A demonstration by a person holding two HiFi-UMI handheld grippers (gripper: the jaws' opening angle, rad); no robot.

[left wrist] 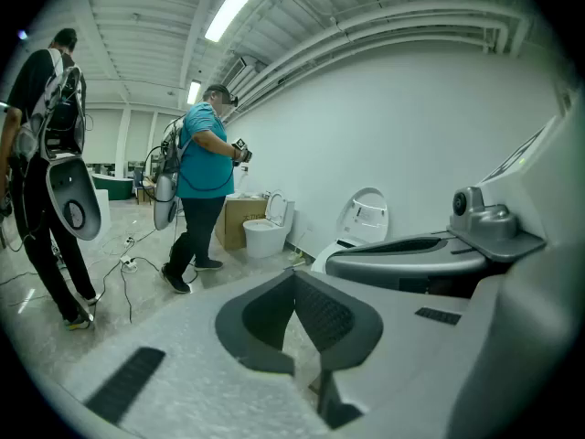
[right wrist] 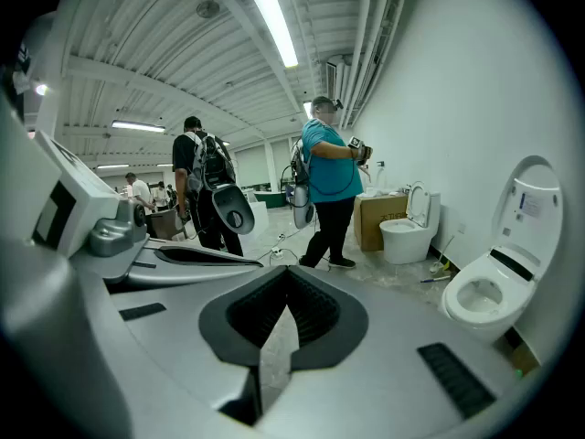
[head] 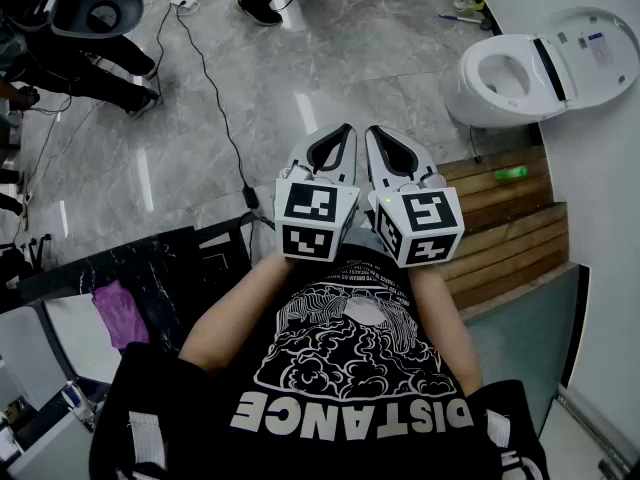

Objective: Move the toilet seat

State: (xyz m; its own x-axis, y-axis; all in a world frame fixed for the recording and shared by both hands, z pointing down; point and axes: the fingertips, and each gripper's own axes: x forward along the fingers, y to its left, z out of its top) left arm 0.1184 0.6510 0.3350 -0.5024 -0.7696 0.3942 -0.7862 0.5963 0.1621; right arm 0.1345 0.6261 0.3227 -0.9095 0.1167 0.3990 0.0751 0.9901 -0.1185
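The white toilet (head: 500, 78) stands at the far right by the wall, its lid (head: 590, 53) raised and the seat ring down on the bowl. It shows again at the right in the right gripper view as the toilet (right wrist: 484, 295) with its lid (right wrist: 535, 204) up. In front of my chest, side by side and well short of the toilet, are my left gripper (head: 340, 130) and right gripper (head: 378, 132). Both are shut with nothing between the pads, as the left gripper (left wrist: 294, 277) and right gripper (right wrist: 288, 277) show in their own views.
A wooden step platform (head: 510, 228) with a green object (head: 510, 173) lies between me and the toilet. A black cable (head: 215, 98) runs over the marble floor. A person in teal (right wrist: 329, 181) stands ahead beside a second toilet (right wrist: 409, 229). A dark table (head: 150, 278) is at my left.
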